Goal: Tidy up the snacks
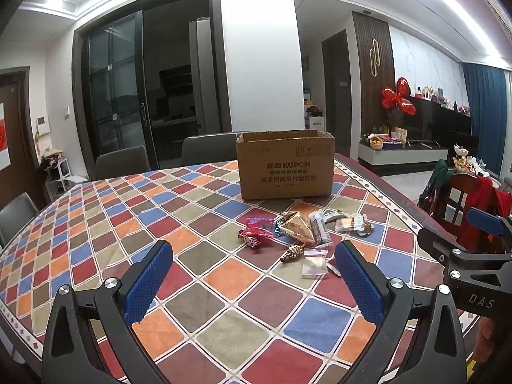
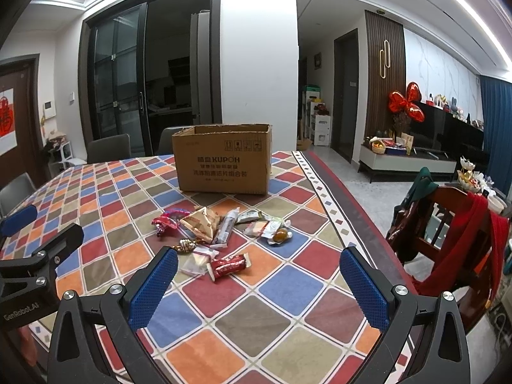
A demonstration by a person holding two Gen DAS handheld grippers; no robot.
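This is a home, an open dining and living room. A desk (image 2: 288,291) under a checked cloth of many colours stands among grey chairs (image 2: 108,147), with a wooden chair (image 2: 448,224) draped in red clothing at one side. Dark sliding glass doors (image 2: 118,80) open onto a kitchen with a fridge (image 2: 200,64). Further off, a low TV cabinet (image 2: 406,163) carries ornaments and a television (image 2: 448,134), beside a red foil balloon (image 2: 406,102) and blue curtains (image 2: 496,118).
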